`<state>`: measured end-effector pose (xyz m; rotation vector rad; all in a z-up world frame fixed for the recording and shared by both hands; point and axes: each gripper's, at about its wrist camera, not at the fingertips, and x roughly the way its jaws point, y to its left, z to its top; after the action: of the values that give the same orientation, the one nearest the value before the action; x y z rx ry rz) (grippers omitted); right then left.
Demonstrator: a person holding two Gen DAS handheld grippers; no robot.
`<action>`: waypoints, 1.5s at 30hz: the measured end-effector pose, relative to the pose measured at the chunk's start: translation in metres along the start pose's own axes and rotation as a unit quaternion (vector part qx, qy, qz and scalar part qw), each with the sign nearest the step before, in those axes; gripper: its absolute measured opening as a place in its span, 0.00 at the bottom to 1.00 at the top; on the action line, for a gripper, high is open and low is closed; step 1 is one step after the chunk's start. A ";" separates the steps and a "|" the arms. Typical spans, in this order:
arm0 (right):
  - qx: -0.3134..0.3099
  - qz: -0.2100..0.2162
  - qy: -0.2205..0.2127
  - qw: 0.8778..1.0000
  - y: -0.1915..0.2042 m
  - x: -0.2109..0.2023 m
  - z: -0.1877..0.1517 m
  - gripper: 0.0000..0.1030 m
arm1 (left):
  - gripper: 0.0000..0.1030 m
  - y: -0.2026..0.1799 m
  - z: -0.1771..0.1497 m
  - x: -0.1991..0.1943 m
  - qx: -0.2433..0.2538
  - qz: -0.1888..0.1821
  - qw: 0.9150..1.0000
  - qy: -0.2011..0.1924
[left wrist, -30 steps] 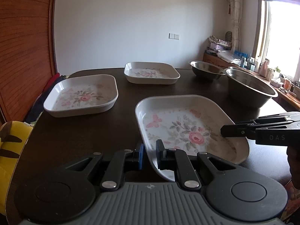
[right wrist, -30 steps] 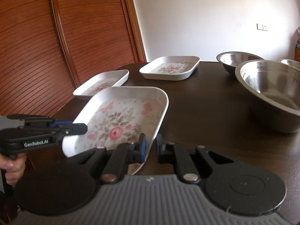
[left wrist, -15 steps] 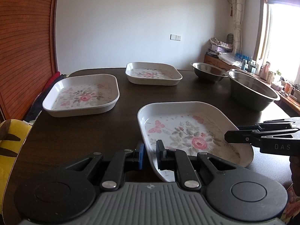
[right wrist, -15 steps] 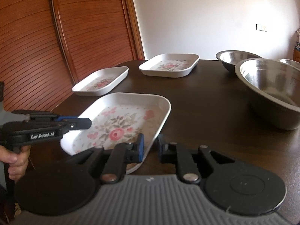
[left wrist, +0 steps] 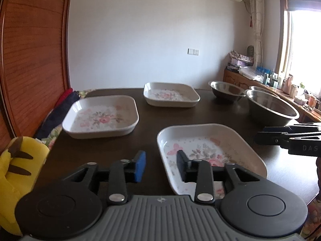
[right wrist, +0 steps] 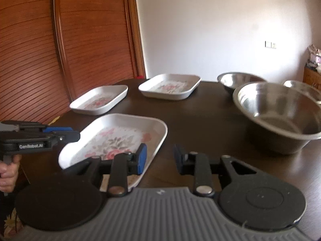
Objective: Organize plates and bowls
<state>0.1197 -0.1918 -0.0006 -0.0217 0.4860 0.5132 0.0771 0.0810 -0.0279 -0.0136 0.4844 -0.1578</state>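
A white square plate with pink roses [left wrist: 210,152] [right wrist: 120,140] lies flat on the dark table [left wrist: 100,150], nearest to me. My left gripper [left wrist: 160,166] [right wrist: 74,134] stands astride its near left rim. Its jaws are opening and the pads are clear of the rim. My right gripper [right wrist: 159,158] [left wrist: 260,135] straddles the plate's opposite edge, jaws also opening, with no pad pressing on it. Two more floral plates [left wrist: 100,116] [left wrist: 170,94] sit farther back. A large steel bowl [left wrist: 270,108] [right wrist: 280,108] stands at the right, with two smaller ones [left wrist: 226,90] [left wrist: 260,89] behind.
A yellow plush toy [left wrist: 18,160] and dark cushions lie at the table's left edge below a wooden sliding door [right wrist: 30,60]. A cluttered sideboard [left wrist: 270,80] runs under the window at the right. A hand [right wrist: 8,172] holds the left gripper's handle.
Both grippers were shut on the near plate's rims and held it tilted above the table. The plate now lies flat, and both pairs of jaws have spread apart off the rims.
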 end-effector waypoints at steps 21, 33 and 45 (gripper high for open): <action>-0.032 -0.016 -0.045 0.998 0.008 -0.018 0.010 0.55 | 1.00 -0.009 0.017 -0.020 0.012 0.022 0.998 -0.053; -0.049 -0.007 -0.065 0.997 0.013 -0.012 0.020 1.00 | 1.00 0.007 0.025 -0.018 0.012 0.036 0.997 -0.060; -0.065 0.029 -0.047 0.996 0.027 0.017 0.050 1.00 | 1.00 0.048 0.042 0.002 0.024 0.049 0.997 -0.050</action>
<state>0.1415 -0.1530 0.0385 -0.1080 0.3622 0.5987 0.1053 0.1270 0.0065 0.0481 0.3806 -0.0718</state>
